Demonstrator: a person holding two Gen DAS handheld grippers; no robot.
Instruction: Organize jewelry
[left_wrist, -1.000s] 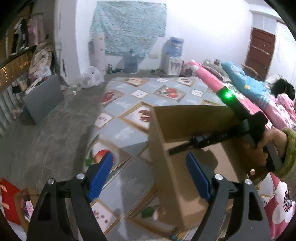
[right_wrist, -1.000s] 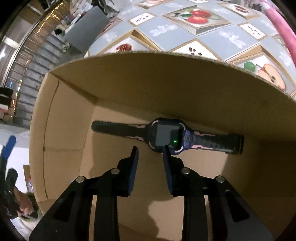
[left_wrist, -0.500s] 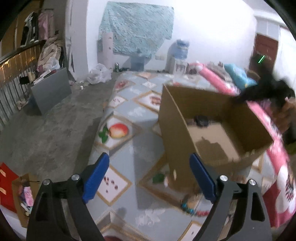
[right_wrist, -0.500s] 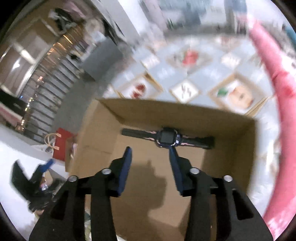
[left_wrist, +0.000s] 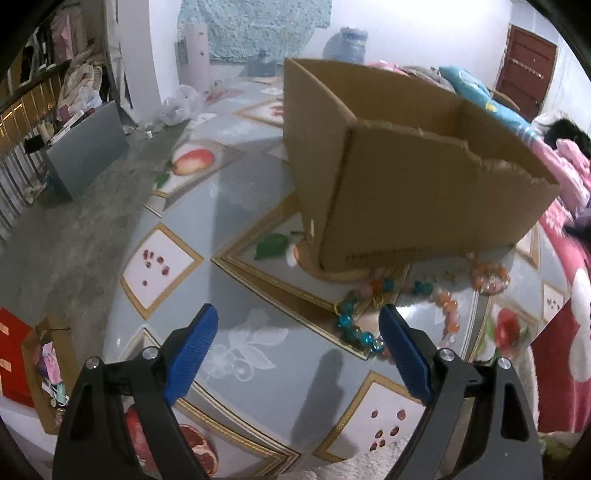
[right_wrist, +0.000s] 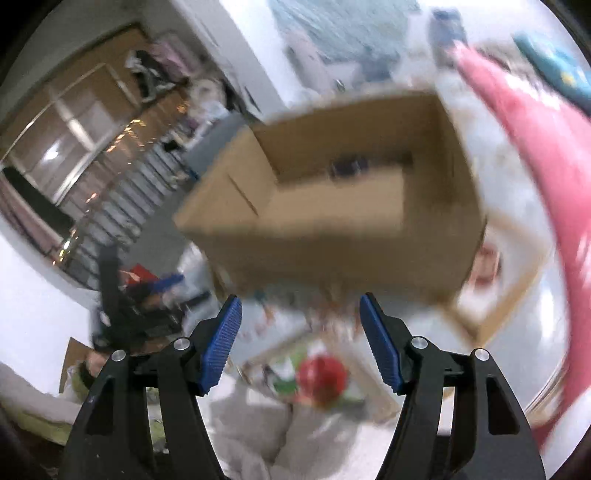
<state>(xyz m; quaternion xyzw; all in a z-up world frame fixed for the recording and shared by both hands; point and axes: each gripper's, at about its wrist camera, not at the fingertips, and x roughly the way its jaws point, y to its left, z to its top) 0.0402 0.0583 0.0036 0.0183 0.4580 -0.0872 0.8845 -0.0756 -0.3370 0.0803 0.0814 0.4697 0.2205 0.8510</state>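
Observation:
An open cardboard box (left_wrist: 406, 177) stands on a fruit-patterned mat (left_wrist: 236, 229). In the blurred right wrist view the box (right_wrist: 332, 206) holds a dark watch (right_wrist: 347, 168) against its far wall. Beaded bracelets lie on the mat in front of the box: a blue-green one (left_wrist: 351, 325), an orange one (left_wrist: 448, 314) and a pale pink one (left_wrist: 487, 277). My left gripper (left_wrist: 299, 347) is open just above the mat, close to the blue-green beads, nothing between its blue pads. My right gripper (right_wrist: 299, 343) hangs in front of the box, its jaws opening and empty.
A pink blanket (left_wrist: 569, 266) and pillows lie to the right of the mat. Bare concrete floor (left_wrist: 55, 229) with a grey board (left_wrist: 88, 155) lies to the left. A red bag (left_wrist: 13, 354) and a small carton sit at the lower left. The other gripper (right_wrist: 122, 295) shows left of the box.
The left gripper has sunk toward the mat, so the bracelets in front of the box now show. The right gripper has let go of the watch, pulled back out of the box and widened.

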